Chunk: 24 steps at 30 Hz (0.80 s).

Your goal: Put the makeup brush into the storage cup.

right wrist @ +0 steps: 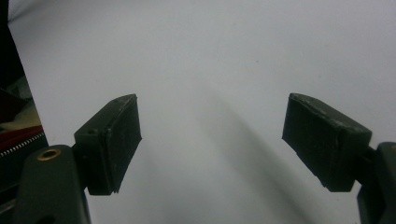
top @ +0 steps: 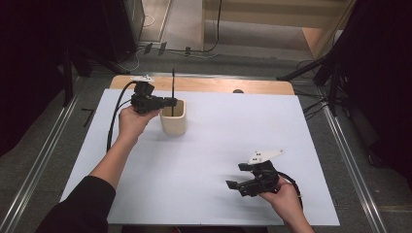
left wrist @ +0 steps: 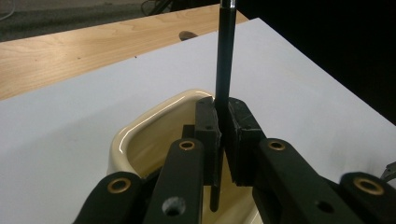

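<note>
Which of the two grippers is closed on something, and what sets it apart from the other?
The left gripper: it is shut on an upright black rod above the cream cup. The right gripper is open and empty over the white sheet.

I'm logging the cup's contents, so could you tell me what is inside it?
A thin black rod stands upright in the cream cup, clamped by the left gripper. The cup's floor is hidden behind the jaws.

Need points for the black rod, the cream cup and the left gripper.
black rod (left wrist: 223,60), left gripper view, shaft above the jaws
cream cup (top: 174,124), high view, front wall
left gripper (top: 171,102), high view, tips shut on the rod
</note>
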### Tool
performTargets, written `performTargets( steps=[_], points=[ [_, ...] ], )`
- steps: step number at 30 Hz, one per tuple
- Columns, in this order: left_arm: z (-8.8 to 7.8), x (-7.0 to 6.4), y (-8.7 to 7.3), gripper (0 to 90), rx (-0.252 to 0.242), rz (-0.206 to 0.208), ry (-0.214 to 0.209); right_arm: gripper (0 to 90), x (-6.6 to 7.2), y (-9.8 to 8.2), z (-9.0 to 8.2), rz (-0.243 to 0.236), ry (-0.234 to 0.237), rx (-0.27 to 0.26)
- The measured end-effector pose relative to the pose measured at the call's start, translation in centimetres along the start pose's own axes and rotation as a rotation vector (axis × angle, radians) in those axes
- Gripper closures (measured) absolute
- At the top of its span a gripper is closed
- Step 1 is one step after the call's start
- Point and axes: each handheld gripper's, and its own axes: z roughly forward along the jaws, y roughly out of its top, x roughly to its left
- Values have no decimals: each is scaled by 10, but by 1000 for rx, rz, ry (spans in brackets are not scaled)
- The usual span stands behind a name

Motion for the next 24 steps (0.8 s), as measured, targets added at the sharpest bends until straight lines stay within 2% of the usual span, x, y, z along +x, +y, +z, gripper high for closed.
performTargets(
  steps=[5,7,12,13,14,15,16,17,19,21,24],
  points=[
    [-1,3,-4,846,5,-23,0,202,0,0,0,0,0,-2],
    [-2,2,-4,846,13,-20,3,203,0,0,0,1,-1,-1],
    [-3,1,-2,842,32,-33,-9,203,1,-1,-1,6,2,-4],
    [-4,1,-2,834,41,-49,-23,202,1,-2,-1,3,1,-5],
    [-4,2,-2,740,40,-60,-40,202,0,-2,-1,-1,4,-9],
    [-5,2,0,542,54,-67,-34,202,0,-2,-2,4,4,-9],
    [-8,1,0,432,54,-70,-27,202,0,-2,-2,8,2,-14],
    [-11,-1,1,365,51,-67,-29,203,0,-2,-2,12,3,-14],
    [-18,-2,4,323,47,-73,-39,202,0,-3,-2,8,9,-15],
    [-25,-2,6,323,37,-91,-49,203,0,-3,-2,5,12,-9],
    [-32,-2,7,323,51,-113,-72,202,-3,-3,-2,10,15,-14]
  ],
)
